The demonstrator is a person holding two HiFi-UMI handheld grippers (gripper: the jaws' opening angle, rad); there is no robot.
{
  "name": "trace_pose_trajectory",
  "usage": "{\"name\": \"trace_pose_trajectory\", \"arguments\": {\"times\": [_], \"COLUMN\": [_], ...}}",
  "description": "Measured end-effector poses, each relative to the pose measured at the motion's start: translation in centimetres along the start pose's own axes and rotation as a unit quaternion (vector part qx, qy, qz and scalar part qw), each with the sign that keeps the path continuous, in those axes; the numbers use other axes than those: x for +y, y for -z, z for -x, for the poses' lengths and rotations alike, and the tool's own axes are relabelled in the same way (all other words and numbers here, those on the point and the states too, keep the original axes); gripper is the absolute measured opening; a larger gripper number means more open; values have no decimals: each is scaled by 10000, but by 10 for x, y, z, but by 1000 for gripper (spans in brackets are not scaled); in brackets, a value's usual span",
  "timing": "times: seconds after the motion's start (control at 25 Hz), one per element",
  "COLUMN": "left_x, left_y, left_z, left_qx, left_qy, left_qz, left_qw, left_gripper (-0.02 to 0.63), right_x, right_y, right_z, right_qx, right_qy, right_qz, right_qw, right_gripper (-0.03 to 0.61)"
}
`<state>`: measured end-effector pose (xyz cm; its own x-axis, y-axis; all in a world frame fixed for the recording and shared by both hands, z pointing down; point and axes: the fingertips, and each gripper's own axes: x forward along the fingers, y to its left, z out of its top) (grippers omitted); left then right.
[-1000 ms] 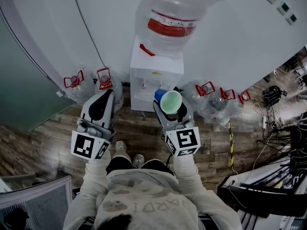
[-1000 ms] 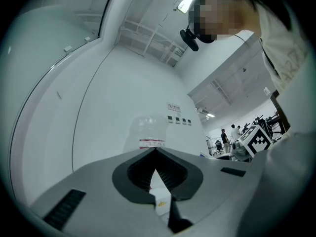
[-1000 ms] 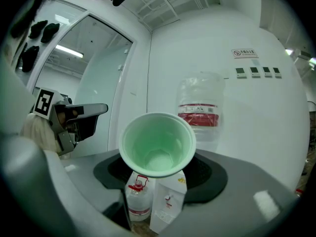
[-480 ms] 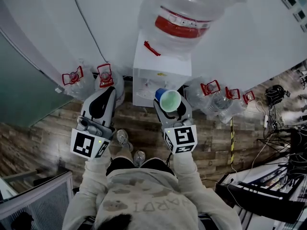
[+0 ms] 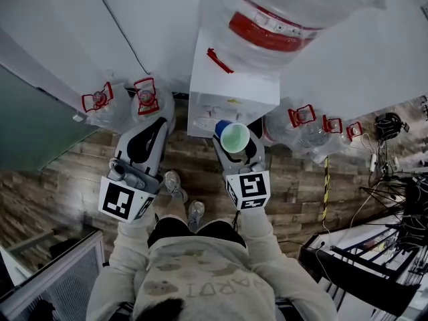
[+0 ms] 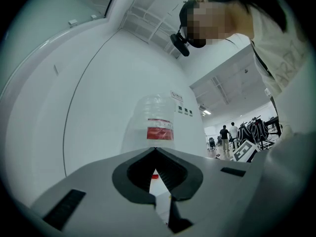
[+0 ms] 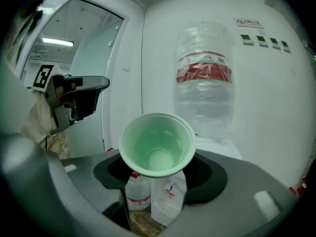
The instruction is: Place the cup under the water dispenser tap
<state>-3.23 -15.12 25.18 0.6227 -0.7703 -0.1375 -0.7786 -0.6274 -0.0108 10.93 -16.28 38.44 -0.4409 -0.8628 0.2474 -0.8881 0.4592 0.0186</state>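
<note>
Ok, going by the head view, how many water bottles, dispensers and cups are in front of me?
Bottle on the dispenser: 1
Spare bottles on the floor: 5
Water dispenser: 1
Green cup: 1
Total: 8

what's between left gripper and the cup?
Only bare wood floor separates left gripper from the cup, seen in head view.

The water dispenser (image 5: 227,79) stands at upper centre with a big bottle (image 5: 281,12) on top. The cup (image 5: 235,138) is just below it. 2 spare bottles (image 5: 152,104) stand at its left, further bottles (image 5: 304,136) at its right.
</note>
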Motion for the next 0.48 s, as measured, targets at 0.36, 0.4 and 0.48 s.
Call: {"name": "trace_pose_trajectory", "arguments": {"times": [0.36, 0.4, 0.48], "left_x": [17, 20, 25], "left_y": [38, 44, 55], "left_z": [-9, -8, -7], "left_qx": [182, 229, 308], "left_qy": [167, 176, 194], "left_qz": [173, 183, 195], "left_qw": [9995, 9994, 9991], "left_gripper": [5, 5, 5], "right_x": [6, 8, 10], "right_y": [57, 64, 78], "right_z": [-42, -47, -55], "right_qx": [363, 407, 481], "right_qy": [-31, -37, -20], "right_qz": [-145, -177, -225], "right_qw": [9992, 9990, 9986], "right_gripper": [301, 301, 301]}}
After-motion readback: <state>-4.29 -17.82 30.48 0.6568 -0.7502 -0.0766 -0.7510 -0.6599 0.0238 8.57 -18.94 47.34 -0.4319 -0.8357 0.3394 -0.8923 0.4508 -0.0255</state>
